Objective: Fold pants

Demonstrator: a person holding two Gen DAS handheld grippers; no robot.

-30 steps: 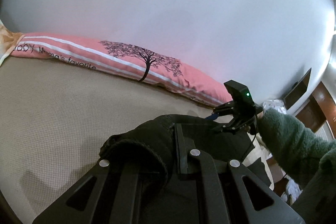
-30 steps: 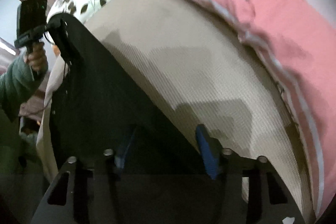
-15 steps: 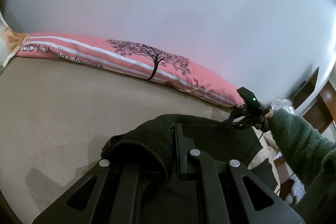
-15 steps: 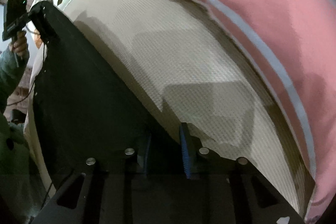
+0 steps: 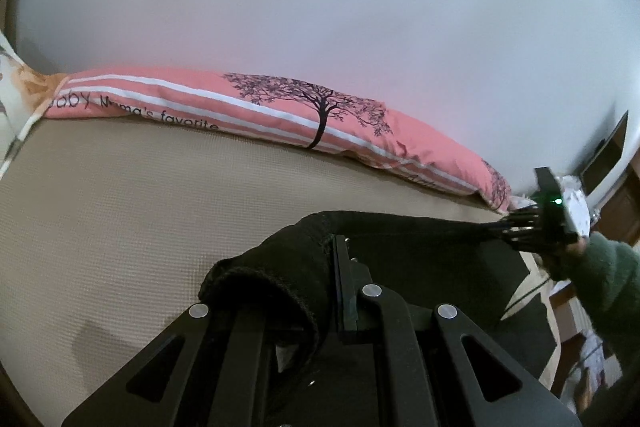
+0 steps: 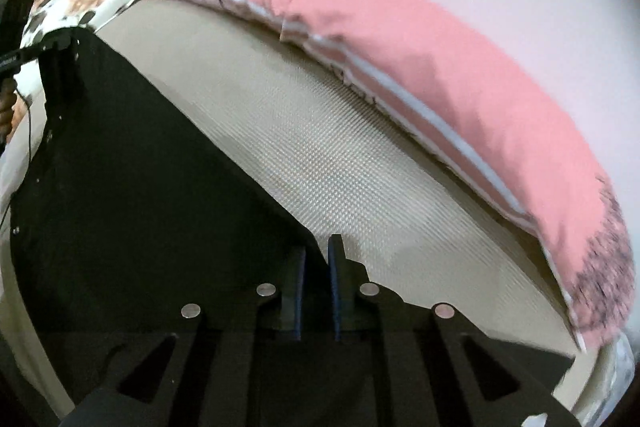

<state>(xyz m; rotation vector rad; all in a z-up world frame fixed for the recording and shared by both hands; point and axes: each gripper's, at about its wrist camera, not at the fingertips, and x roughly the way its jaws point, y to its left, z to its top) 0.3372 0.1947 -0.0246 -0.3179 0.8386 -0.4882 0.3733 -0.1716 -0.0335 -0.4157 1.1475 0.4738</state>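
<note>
While both jaws clamp the pants (image 5: 280, 267), only the left view shows a sleeve (image 5: 608, 283).

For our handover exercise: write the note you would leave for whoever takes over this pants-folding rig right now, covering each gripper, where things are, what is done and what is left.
Left gripper: shut on one end of the black pants, bunched fabric in its grip.
Right gripper: its jaws have just been closing and are now shut on the pants' other end.
Pants: stretched between both grippers over the beige bed; pink pillow lies along the wall.
Done: both ends gripped.
Left: probably bring the ends together, lay the fold down, smooth, release.
</note>
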